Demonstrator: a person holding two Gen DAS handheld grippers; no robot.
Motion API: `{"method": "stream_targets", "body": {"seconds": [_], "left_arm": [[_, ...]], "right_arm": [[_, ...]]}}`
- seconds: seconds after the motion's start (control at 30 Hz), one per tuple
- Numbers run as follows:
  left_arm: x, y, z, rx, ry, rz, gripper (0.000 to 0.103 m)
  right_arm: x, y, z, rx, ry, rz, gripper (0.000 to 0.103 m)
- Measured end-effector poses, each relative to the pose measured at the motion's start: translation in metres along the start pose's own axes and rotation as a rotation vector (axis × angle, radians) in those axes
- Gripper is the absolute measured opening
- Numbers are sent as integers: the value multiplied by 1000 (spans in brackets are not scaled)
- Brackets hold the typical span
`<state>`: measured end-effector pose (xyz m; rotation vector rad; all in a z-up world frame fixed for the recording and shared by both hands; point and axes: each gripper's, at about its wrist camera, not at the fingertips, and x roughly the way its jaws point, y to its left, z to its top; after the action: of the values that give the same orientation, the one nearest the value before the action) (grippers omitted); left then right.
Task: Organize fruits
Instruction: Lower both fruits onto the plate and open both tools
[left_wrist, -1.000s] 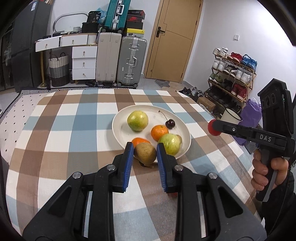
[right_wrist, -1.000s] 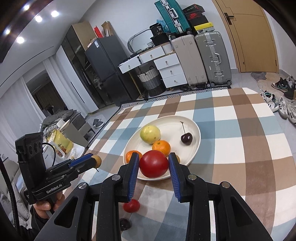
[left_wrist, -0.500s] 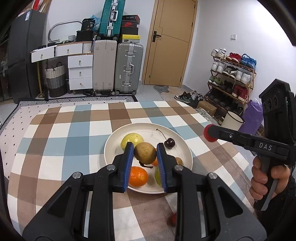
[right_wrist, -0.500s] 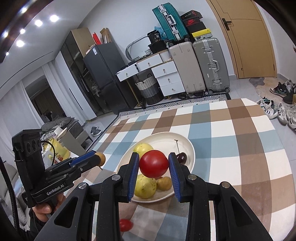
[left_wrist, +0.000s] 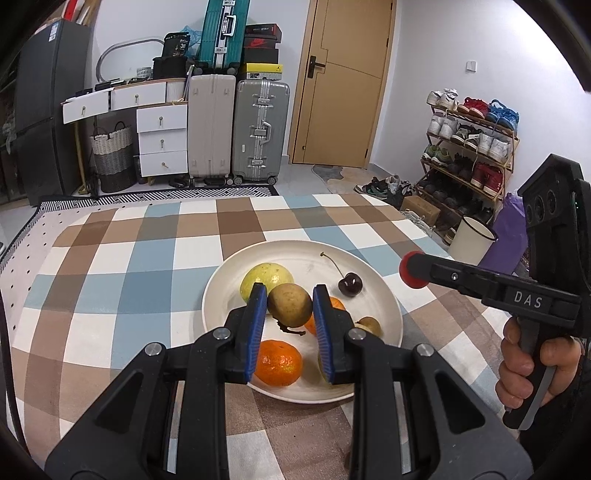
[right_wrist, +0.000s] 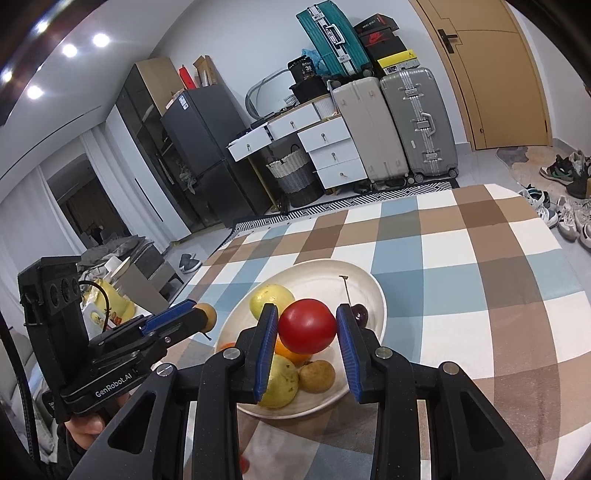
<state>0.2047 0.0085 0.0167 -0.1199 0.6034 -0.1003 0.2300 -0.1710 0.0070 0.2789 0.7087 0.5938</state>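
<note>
Two handheld grippers reach over a table covered with a checked cloth (left_wrist: 110, 280) of brown, blue and white squares.

In the left wrist view, the left gripper (left_wrist: 290, 306) fills the lower centre of the frame. Its blue pads (left_wrist: 255, 332) are closed tight on a small brown fruit (left_wrist: 290, 303), held above a round white plate (left_wrist: 384, 295) at centre frame. On the plate lie a yellow-green fruit (left_wrist: 266, 277) at the upper left, a dark cherry (left_wrist: 350, 284) with a long stem at the upper right, an orange mandarin (left_wrist: 279, 362) at the near edge, and a second small brown fruit (left_wrist: 368, 325) at the right. The plate's near rim sits close behind the gripper's black arms. Bare cloth lies wide to the left of the plate and above it, up to the table's far edge.

At the right of this frame a hand (left_wrist: 535, 365) holds the right gripper, which pinches a red fruit seen end-on.

In the right wrist view, the right gripper (right_wrist: 307, 328) at lower centre is clamped on that red fruit (right_wrist: 306, 330), also above the plate (right_wrist: 325, 273). Open cloth stretches to the right and upper right, ending at the table edge near shoes on the floor (right_wrist: 554, 206). The left gripper enters from the lower left.
</note>
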Motion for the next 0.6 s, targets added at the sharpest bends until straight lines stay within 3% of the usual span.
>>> {"method": "stream_targets", "body": {"seconds": [0.6], "left_arm": [[35,7,-13,1,49,35,23]], "right_arm": [[29,-13,-10,3,44,-57,33]]}}
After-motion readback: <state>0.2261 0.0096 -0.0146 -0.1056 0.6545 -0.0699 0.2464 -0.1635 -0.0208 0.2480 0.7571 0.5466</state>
